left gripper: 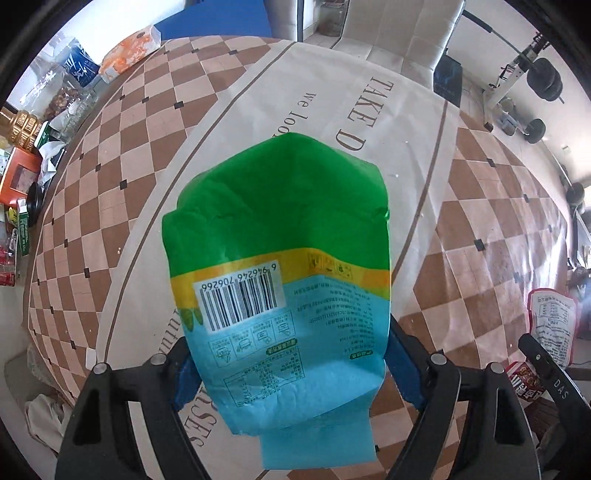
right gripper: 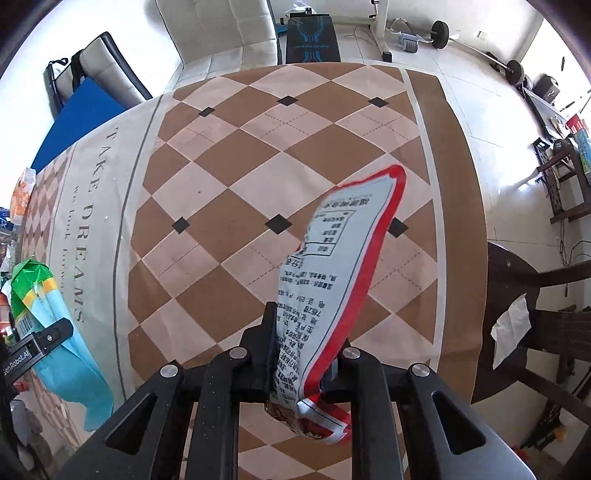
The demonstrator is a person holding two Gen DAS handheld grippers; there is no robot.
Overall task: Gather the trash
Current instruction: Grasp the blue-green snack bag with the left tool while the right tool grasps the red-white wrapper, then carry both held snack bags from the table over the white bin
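My left gripper [left gripper: 288,369] is shut on a green, yellow and light-blue snack bag [left gripper: 280,258] with a barcode, held above the checkered tablecloth [left gripper: 155,122]. This bag also shows at the left edge of the right wrist view [right gripper: 40,295]. My right gripper [right gripper: 303,354] is shut on a red-and-white snack wrapper [right gripper: 332,266] with printed text, which sticks up and forward over the table. That wrapper also shows at the right edge of the left wrist view [left gripper: 552,325].
An orange-and-white tissue pack [left gripper: 129,51], bottles and boxes [left gripper: 44,110] crowd the table's far left. A dark chair [right gripper: 517,295] with a white tissue [right gripper: 509,328] stands at the right. A white sofa [right gripper: 218,29], a blue mat [right gripper: 81,122] and gym weights [right gripper: 439,33] lie beyond.
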